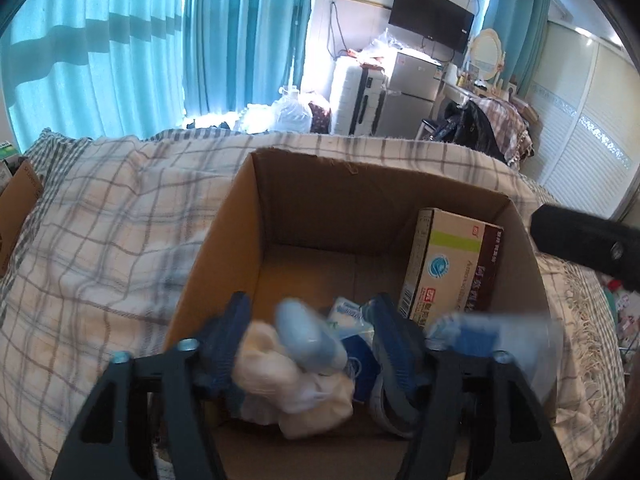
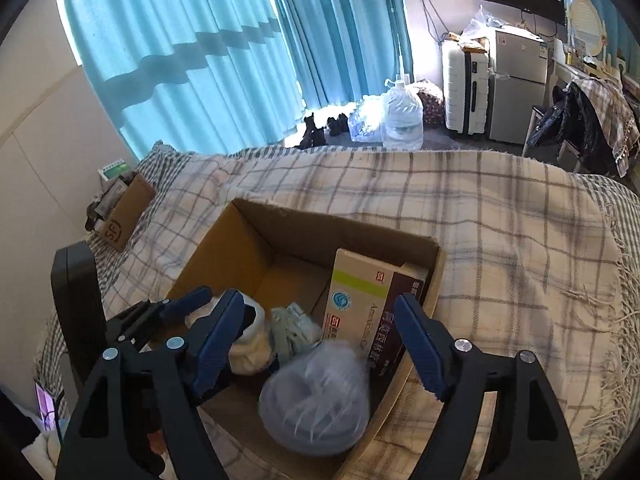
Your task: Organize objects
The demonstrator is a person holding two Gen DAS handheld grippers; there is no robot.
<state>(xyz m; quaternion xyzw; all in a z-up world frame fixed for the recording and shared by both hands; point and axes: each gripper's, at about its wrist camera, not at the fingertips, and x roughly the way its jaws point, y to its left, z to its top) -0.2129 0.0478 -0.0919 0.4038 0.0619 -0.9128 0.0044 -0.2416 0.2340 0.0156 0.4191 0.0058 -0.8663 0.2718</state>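
Note:
An open cardboard box (image 1: 320, 184) (image 2: 256, 240) sits on the plaid bedspread. Inside stand a tan and maroon medicine carton (image 1: 452, 264) (image 2: 372, 304), small blue and white packets (image 1: 352, 320) (image 2: 292, 328) and a white bundle (image 1: 280, 372) (image 2: 252, 348). My left gripper (image 1: 316, 332) is open over the box, with a blurred light-blue item (image 1: 308, 340) and the white bundle between its fingers. My right gripper (image 2: 324, 332) is open above the box's near right corner; a blurred grey round container (image 2: 316, 396) is between and below its fingers. I cannot tell if it touches the box floor.
The plaid bed (image 2: 500, 240) surrounds the box. A second small cardboard box (image 2: 124, 216) lies at the bed's left edge. Beyond the bed are teal curtains (image 2: 180, 40), water jugs (image 2: 400, 116), a white suitcase (image 2: 464, 88), a small fridge (image 2: 516, 80) and a clothes-covered chair (image 2: 588, 120).

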